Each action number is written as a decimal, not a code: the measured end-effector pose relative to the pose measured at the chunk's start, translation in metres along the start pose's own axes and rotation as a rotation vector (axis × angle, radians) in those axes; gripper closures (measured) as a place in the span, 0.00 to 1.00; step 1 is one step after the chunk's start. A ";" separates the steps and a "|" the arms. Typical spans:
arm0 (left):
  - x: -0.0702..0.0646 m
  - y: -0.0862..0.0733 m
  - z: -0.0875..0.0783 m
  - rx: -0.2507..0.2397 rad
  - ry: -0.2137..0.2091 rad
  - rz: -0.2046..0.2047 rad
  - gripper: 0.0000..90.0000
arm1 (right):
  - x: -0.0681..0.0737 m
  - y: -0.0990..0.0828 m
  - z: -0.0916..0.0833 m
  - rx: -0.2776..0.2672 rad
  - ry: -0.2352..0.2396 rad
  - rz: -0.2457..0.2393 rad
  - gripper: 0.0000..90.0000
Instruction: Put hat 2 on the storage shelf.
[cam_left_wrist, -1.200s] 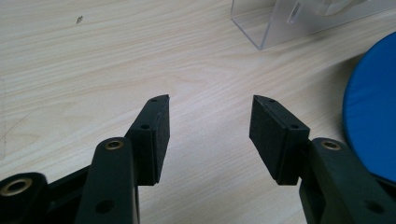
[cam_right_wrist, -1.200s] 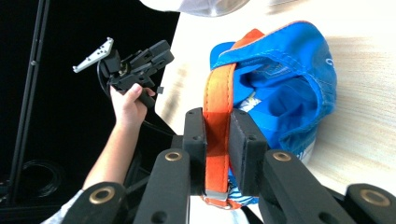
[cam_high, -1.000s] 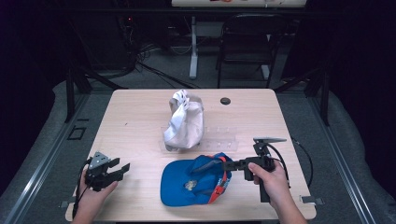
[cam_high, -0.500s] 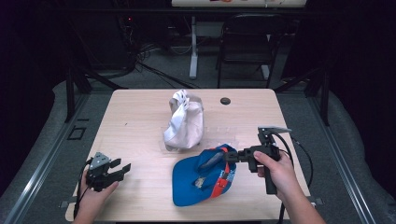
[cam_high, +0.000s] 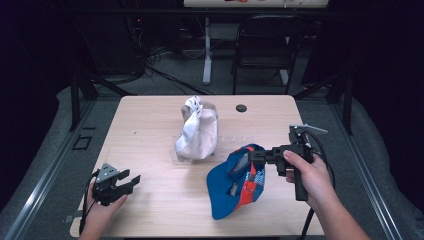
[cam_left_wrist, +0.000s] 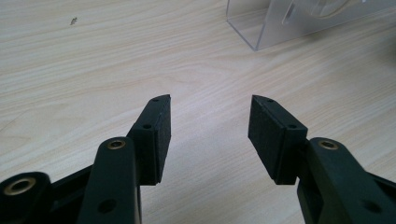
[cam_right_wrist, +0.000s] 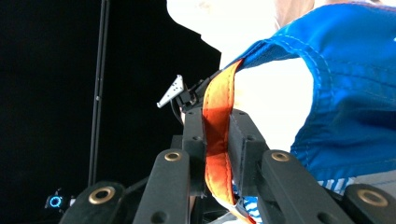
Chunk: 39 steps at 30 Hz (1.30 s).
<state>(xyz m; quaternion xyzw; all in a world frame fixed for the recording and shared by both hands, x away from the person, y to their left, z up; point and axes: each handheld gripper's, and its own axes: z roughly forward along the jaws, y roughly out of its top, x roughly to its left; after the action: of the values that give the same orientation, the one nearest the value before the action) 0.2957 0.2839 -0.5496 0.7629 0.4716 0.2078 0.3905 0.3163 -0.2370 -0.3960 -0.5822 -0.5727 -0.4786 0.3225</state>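
A: Where is the blue cap (cam_high: 239, 182) right now?

B: Over the near right part of the desk (cam_high: 150, 125), hanging from the right hand-held gripper (cam_high: 253, 156). Its upper end is lifted at the jaws; its lower end, the flat blue part, reaches down toward the near edge and seems to rest on the wood.

A: So which way does its long axis run?

B: In the high view it runs from the jaws, up and slightly right, down and left toward the near edge. The upper end sits toward the desk's middle, the lower end toward the person.

A: What exactly is pinched?

B: The right gripper view shows an orange strap (cam_right_wrist: 215, 135) of the cap clamped between the two black jaws, with blue fabric (cam_right_wrist: 345, 93) spreading off to the right.

A: And the left hand-held gripper (cam_high: 131, 181)?

B: It sits at the near left corner of the desk, jaws spread apart with nothing between them. The left gripper view shows bare wood between the pads (cam_left_wrist: 159, 135).

A: Anything else on the desk?

B: A white and beige cap (cam_high: 197, 131) stands on a clear stand (cam_left_wrist: 280, 23) near the middle, just beyond the blue one. A small black disc (cam_high: 241, 108) lies near the far edge.
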 end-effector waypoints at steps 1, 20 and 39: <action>0.000 0.000 0.000 -0.001 0.000 -0.002 0.55 | 0.002 0.000 -0.002 -0.001 -0.001 -0.003 0.87; -0.001 0.000 0.000 0.007 -0.001 0.003 0.55 | 0.039 0.025 -0.054 -0.148 -0.041 -0.003 0.87; 0.000 0.000 0.000 0.012 -0.001 0.009 0.54 | 0.061 0.072 -0.045 -0.221 -0.046 -0.011 0.87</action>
<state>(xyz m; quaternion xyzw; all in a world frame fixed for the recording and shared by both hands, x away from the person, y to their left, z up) 0.2960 0.2839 -0.5495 0.7673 0.4693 0.2064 0.3853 0.3708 -0.2666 -0.3120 -0.6218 -0.5269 -0.5271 0.2406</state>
